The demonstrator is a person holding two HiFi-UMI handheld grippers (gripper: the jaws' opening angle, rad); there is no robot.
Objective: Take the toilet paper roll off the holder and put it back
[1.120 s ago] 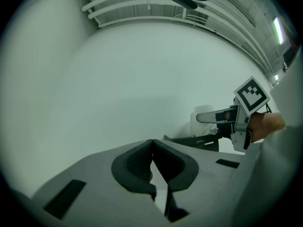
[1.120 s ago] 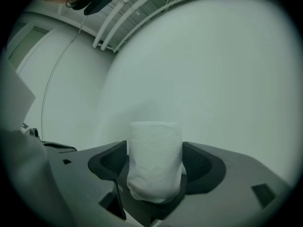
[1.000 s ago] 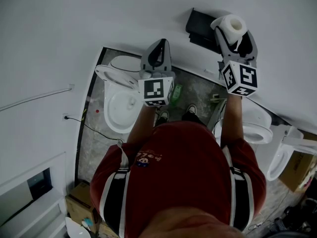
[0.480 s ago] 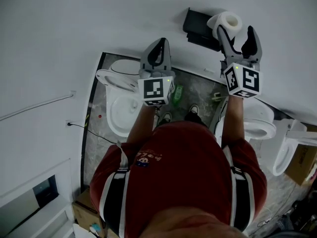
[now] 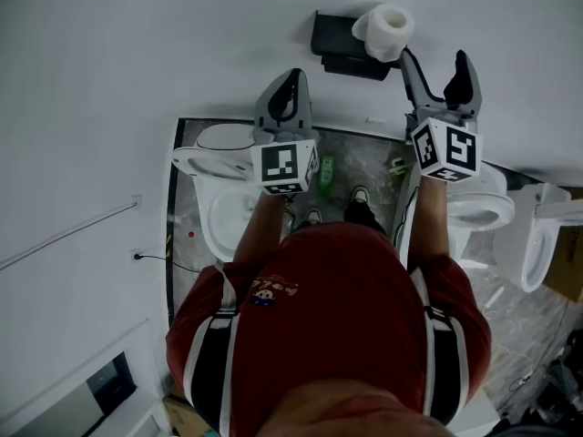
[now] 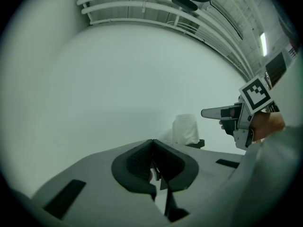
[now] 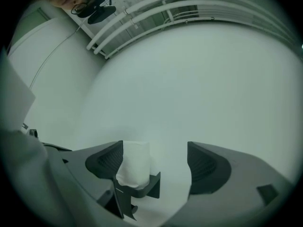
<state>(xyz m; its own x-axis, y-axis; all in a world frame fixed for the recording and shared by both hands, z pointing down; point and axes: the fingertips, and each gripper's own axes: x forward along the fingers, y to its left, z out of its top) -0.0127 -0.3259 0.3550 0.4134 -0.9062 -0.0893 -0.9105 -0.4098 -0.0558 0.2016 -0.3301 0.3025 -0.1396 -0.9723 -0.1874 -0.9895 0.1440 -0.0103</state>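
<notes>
The white toilet paper roll (image 5: pixel 387 30) sits upright on the black wall holder (image 5: pixel 335 44). My right gripper (image 5: pixel 434 58) is open just below and right of the roll, clear of it. Its jaws have just been opening and nothing is between them. In the right gripper view the roll (image 7: pixel 132 167) stands on the holder (image 7: pixel 144 190) ahead of the wide jaws (image 7: pixel 156 161), nearer the left one. My left gripper (image 5: pixel 290 82) is shut and empty, left of the holder. From the left gripper view the jaws (image 6: pixel 153 143) meet, with the roll (image 6: pixel 185 129) beyond.
A plain white wall (image 5: pixel 182 44) fills the space ahead. Below stand a white toilet (image 5: pixel 223 189) at the left and two more (image 5: pixel 478 203) (image 5: pixel 537 244) at the right. A green bottle (image 5: pixel 326 173) lies on the floor near the person's feet.
The right gripper, earlier around the roll, has opened wider and drawn back from the wall. The roll stays on the holder. The left gripper has barely shifted.
</notes>
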